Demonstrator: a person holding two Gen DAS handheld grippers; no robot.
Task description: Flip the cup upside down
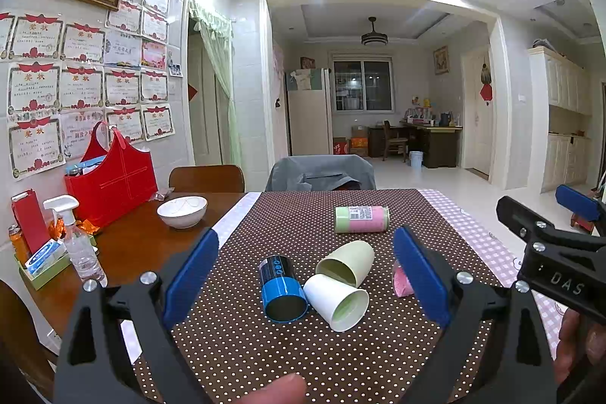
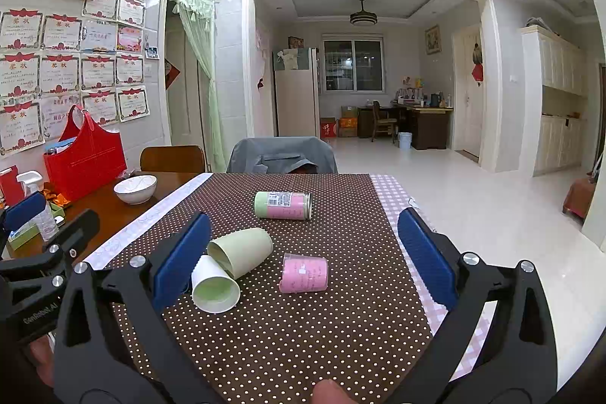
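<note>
Several cups lie on their sides on a brown dotted tablecloth [image 1: 235,347]. A white cup [image 1: 335,301] [image 2: 214,286] lies with its mouth toward me, touching a pale green cup [image 1: 346,262] [image 2: 240,250]. A blue cup [image 1: 282,288] lies left of them. A pink cup [image 2: 305,273] lies to the right, mostly hidden behind a finger in the left wrist view [image 1: 402,281]. A green-and-pink can [image 1: 361,219] [image 2: 283,205] lies farther back. My left gripper [image 1: 306,275] is open above the cups. My right gripper [image 2: 303,260] is open, empty, with the pink cup between its fingers.
A white bowl [image 1: 182,211], a spray bottle [image 1: 77,241], a red bag [image 1: 110,178] and boxes stand on the wooden table at left. A grey-draped chair [image 1: 320,173] stands at the far edge. A pink checked cloth [image 1: 484,237] covers the table's right side.
</note>
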